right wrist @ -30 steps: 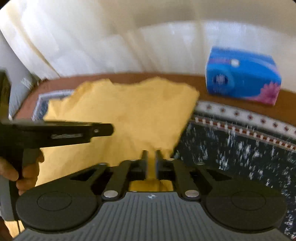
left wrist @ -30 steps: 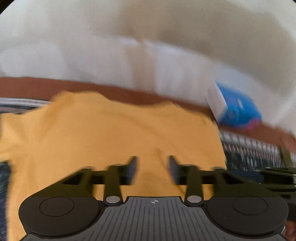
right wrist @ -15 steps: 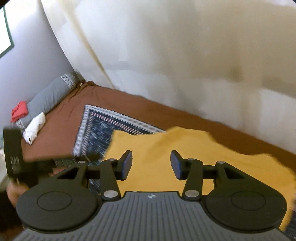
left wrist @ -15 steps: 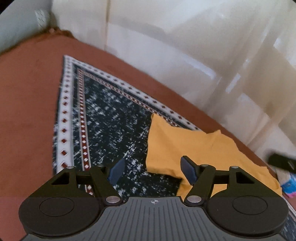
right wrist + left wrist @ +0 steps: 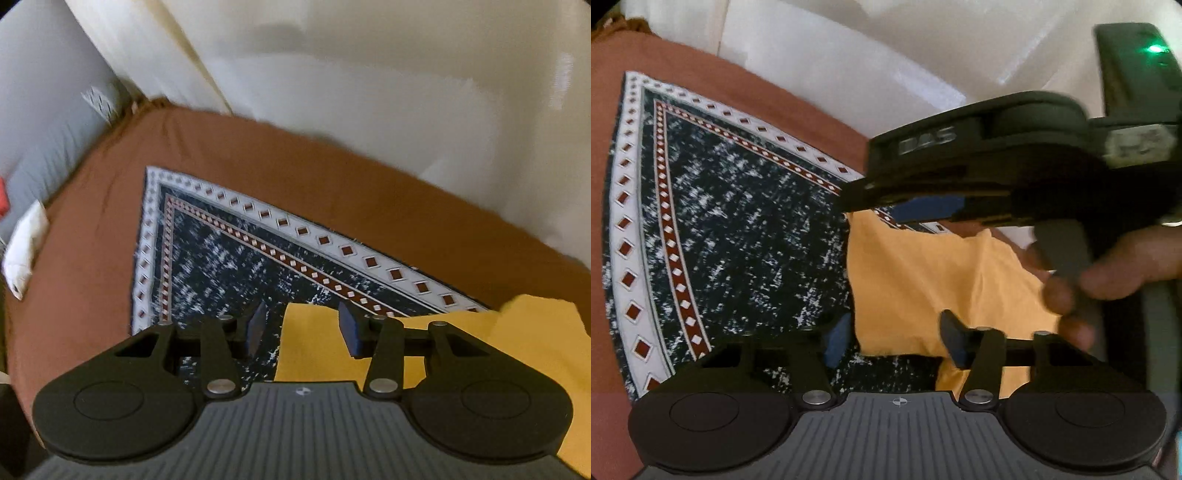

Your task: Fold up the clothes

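A yellow garment (image 5: 923, 280) lies on a dark patterned cloth (image 5: 738, 221) spread over a brown bed. My left gripper (image 5: 895, 341) is open and empty, its jaws astride the garment's left edge just above it. The right gripper's black body (image 5: 997, 162) and the hand holding it cross the left wrist view above the garment. In the right wrist view my right gripper (image 5: 303, 326) is open and empty over the garment's near corner (image 5: 314, 347), with the rest of the garment (image 5: 535, 354) to the right.
The brown bedsheet (image 5: 258, 158) runs back to white curtains (image 5: 369, 74). A grey pillow (image 5: 44, 122) with a white cloth (image 5: 26, 247) and a red item lies at the far left. The patterned cloth's bordered corner (image 5: 151, 177) points away.
The right gripper, shut on the garment a second ago, has opened and let go. Both grippers have swung left to the garment's left edge, and the right one now crosses the left wrist view.
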Tool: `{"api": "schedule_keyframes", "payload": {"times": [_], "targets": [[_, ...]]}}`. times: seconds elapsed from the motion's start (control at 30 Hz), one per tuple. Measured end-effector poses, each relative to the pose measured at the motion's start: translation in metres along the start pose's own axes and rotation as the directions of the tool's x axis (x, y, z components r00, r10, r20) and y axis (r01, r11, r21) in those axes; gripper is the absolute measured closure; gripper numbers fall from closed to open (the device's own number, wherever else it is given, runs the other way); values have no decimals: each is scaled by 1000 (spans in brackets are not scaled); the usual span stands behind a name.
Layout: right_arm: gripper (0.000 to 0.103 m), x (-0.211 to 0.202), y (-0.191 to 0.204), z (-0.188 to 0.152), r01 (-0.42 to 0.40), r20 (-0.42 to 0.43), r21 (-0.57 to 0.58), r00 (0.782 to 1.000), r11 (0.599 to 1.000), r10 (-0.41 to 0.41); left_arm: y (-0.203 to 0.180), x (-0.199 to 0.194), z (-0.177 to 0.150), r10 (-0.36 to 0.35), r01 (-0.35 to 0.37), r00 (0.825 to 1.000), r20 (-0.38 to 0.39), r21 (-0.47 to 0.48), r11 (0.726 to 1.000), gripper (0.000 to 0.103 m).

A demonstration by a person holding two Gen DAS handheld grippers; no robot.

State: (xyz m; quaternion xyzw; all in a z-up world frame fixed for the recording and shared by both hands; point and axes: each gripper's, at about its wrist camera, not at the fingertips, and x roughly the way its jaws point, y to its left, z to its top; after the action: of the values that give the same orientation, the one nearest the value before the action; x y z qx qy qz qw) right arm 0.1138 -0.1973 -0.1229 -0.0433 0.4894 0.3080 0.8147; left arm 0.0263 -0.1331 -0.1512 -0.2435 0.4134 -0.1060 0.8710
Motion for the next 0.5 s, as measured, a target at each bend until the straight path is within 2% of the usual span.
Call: {"api": "schedule_keyframes", "payload": {"times": [0.1, 0.13, 0.17, 0.2, 0.23, 0.27, 0.37, 0.5], "targets": [[59, 19, 8, 3, 28, -43, -24, 999, 999, -29, 4, 1, 0, -10, 10, 1000, 1, -4, 1000, 52], [63, 22, 8, 2, 31, -53, -31, 998, 999, -33, 5, 2, 0, -10, 10, 1000, 1, -3, 1000, 58], [76, 25, 8, 2, 30, -68, -36, 997, 999, -33, 6, 2, 0, -9, 9, 1000, -1, -2, 1000, 65], [84, 28, 7, 2, 28, -85, -38, 996, 999, -32, 7, 4, -1, -5, 5, 1000, -8, -1, 1000, 94], [88, 29, 7, 2, 30, -93, -39, 995, 999, -34, 8, 6, -1, 1, -1, 1000, -14, -3, 1000, 101], [92, 29, 7, 3, 34, -91, -37, 995, 999, -37, 8, 7, -1, 8, -8, 1000, -10, -5, 1000, 103], [93, 18, 3, 6, 19, -56, -18, 998, 1000, -20, 4, 0, 1, 24, -24, 999, 30, 1, 1000, 103], [93, -19, -17, 10, -26, 39, 30, 999, 999, 25, -25, -18, 9, -11, 5, 996, 88, 75, 997, 103]]}}
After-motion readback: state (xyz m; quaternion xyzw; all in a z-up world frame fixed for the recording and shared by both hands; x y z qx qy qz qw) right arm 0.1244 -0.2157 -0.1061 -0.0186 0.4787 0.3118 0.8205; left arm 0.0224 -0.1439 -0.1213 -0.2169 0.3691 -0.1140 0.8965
